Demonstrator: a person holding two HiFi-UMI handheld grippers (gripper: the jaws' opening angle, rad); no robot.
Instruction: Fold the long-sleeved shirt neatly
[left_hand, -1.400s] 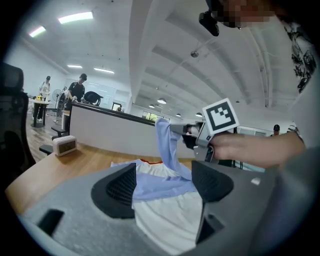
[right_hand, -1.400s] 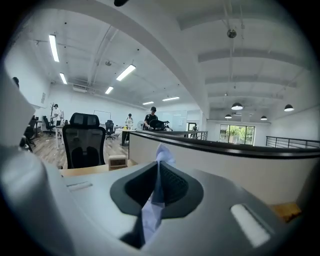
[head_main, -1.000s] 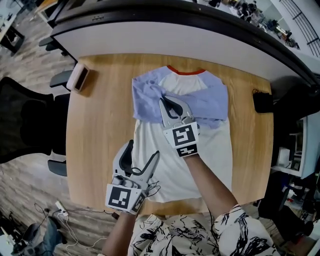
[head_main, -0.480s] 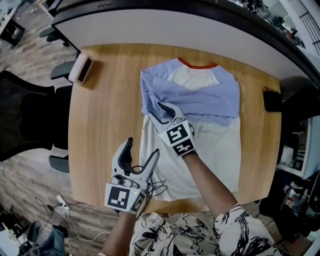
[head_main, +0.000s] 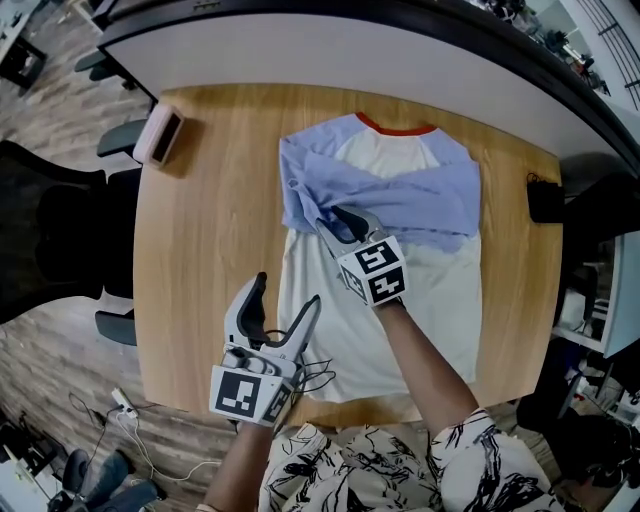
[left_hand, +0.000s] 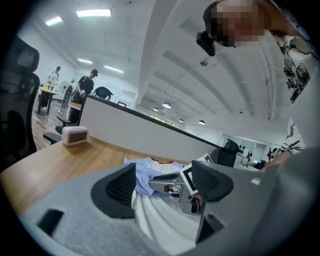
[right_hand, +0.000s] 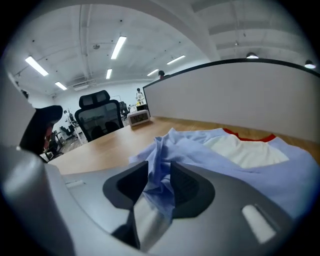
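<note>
Clock (head_main: 160, 138) at table (head_main: 200, 260) corner, well apart from shirt (head_main: 425, 300).

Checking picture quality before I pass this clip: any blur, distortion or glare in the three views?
Head view: sharp, evenly lit, shirt and table clear, edges bowed. Left gripper view: fisheye, dark corners, near jaws soft. Right gripper view: same fisheye; the blue sleeve between the jaws, which have just been opening, is soft; ceiling lights bright, no glare on fabric.
</note>
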